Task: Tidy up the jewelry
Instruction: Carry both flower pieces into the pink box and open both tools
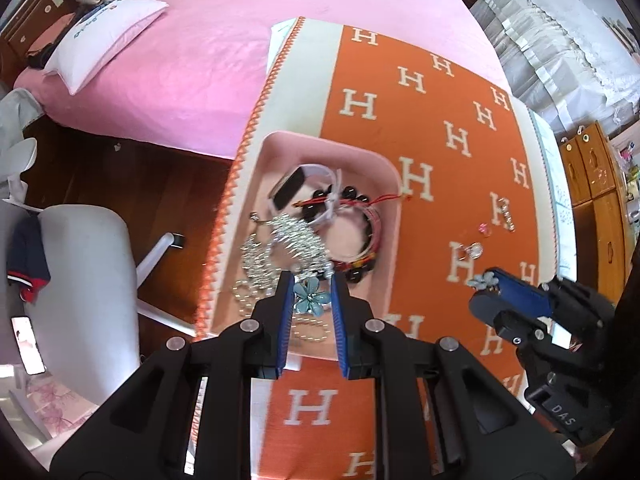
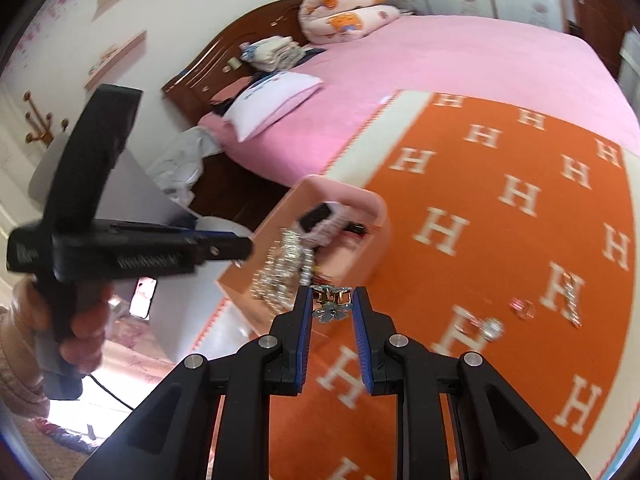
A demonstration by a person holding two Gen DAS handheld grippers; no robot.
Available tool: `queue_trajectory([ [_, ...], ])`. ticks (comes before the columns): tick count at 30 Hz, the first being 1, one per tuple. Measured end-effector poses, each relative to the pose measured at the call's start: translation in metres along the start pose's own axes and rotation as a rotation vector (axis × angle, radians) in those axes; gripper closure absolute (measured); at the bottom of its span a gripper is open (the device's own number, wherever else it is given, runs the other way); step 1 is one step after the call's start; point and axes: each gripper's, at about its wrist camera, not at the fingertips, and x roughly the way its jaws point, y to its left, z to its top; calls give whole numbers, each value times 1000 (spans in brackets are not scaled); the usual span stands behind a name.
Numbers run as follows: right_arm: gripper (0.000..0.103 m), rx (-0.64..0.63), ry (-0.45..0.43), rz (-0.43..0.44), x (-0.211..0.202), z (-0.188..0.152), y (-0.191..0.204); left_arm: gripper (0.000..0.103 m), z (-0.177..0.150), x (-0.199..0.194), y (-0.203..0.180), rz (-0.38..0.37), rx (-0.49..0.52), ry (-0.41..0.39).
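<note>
A tray [image 1: 256, 184] sits on a blanket [image 1: 420, 92] near its left edge, the blanket spread over a bed [image 1: 208, 40]. In the tray lie bracelets [image 1: 352, 236], a watch [image 1: 290, 190] and chains [image 1: 280, 244], heaped together. Right of the tray, small trinkets [image 1: 474, 250] lie loose on the blanket. A pillow [image 1: 104, 42] rests at the bed's far left.

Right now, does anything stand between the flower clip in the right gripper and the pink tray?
Nothing visible lies on the orange blanket between the flower clip and the pink tray. But the left gripper, holding a blue flower, hangs over the tray's near end, so the far end looks the freer landing spot.
</note>
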Motion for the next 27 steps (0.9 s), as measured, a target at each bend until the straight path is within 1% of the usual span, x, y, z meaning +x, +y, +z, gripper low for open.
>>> queue_trajectory([
  [2, 83, -23, 23, 9, 13, 6, 14, 88, -2, 4, 4, 0, 8, 4],
  [9, 83, -56, 101, 30, 51, 12, 42, 87, -5, 26, 12, -8, 34, 45],
  [12, 83, -76, 124, 24, 65, 12, 48, 87, -7, 35, 14, -16, 47, 65],
  [17, 82, -147, 189, -8, 90, 6, 56, 86, -8, 43, 17, -18, 76, 81],
  [18, 81, -152, 195, -9, 92, 5, 56, 83, -9, 45, 17, -18, 81, 86],
  [19, 79, -159, 204, -7, 94, 4, 57, 75, -10, 47, 17, -17, 85, 88],
  [20, 77, -161, 206, -5, 95, 3, 58, 70, -10, 47, 17, -16, 86, 88],
  [21, 73, -162, 206, -2, 96, 3, 58, 61, -11, 48, 17, -18, 86, 86],
  [22, 69, -164, 204, -1, 95, 3, 58, 55, -12, 47, 17, -22, 84, 82],
  [24, 69, -175, 197, -10, 95, 3, 60, 52, -13, 47, 18, -28, 75, 73],
  [27, 69, -171, 202, -13, 95, 2, 59, 52, -15, 47, 18, -26, 75, 68],
])
